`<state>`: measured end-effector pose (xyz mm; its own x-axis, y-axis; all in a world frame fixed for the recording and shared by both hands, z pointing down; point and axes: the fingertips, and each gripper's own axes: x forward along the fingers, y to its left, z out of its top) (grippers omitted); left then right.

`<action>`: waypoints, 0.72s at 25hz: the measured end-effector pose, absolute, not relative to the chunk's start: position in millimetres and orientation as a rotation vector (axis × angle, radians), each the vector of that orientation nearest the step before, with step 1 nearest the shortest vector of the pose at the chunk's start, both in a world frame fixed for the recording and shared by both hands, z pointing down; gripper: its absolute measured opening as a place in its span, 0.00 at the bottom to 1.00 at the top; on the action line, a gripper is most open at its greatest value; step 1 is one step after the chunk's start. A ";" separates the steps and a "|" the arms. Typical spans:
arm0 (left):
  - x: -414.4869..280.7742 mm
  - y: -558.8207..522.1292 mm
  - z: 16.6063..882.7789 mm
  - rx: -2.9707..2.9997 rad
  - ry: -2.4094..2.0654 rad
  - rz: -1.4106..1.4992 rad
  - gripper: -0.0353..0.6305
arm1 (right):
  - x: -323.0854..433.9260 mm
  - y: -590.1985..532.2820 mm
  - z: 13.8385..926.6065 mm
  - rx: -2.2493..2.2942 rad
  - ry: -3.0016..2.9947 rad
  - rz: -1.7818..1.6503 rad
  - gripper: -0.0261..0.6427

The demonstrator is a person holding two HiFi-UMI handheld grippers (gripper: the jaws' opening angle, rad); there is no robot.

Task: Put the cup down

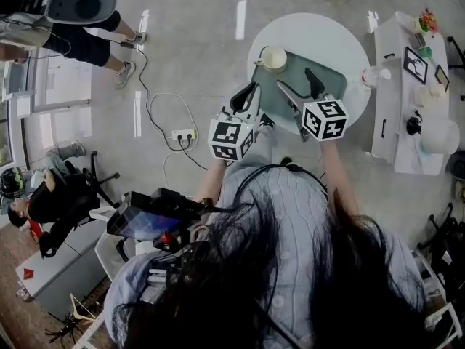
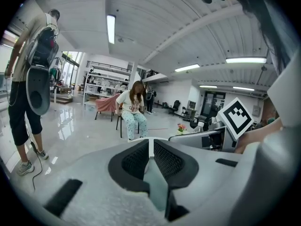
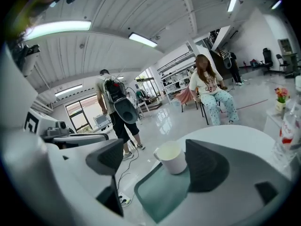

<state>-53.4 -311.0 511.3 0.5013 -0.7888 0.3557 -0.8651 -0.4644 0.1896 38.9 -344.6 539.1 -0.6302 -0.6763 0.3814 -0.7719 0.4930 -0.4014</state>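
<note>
A cream cup [image 1: 274, 59] stands upright on the far left corner of a green tray [image 1: 290, 100] on the round white table [image 1: 341, 42]. My right gripper [image 1: 296, 86] hangs open over the tray, apart from the cup. In the right gripper view the cup [image 3: 171, 157] sits on the tray [image 3: 160, 194] just beyond my open right gripper [image 3: 157, 161], touching neither finger. My left gripper [image 1: 249, 93] is at the table's near left edge. In its own view the left gripper [image 2: 150, 157] is shut on nothing, with the tray showing through the slit.
A white side cabinet [image 1: 396, 122] with small items stands right of the table, and a bottle [image 1: 374, 75] is at the table's right edge. A power strip [image 1: 182, 134] with cables lies on the floor. One person stands at the far left [image 1: 87, 20]; another sits on a chair [image 3: 211, 91].
</note>
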 end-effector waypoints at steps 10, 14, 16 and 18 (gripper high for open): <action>-18.6 -256.0 502.5 2.436 -1.400 0.267 0.12 | 68.0 -271.6 527.3 1.288 -2.590 0.807 0.38; -10.1 -225.2 501.6 2.434 -1.424 0.264 0.12 | 76.6 -238.0 520.4 1.278 -2.602 0.784 0.29; -7.7 -208.5 502.4 2.429 -1.438 0.271 0.12 | 80.2 -222.0 516.5 1.275 -2.617 0.783 0.26; -5.1 -190.3 503.5 2.421 -1.451 0.279 0.12 | 84.3 -205.3 513.8 1.274 -2.630 0.789 0.25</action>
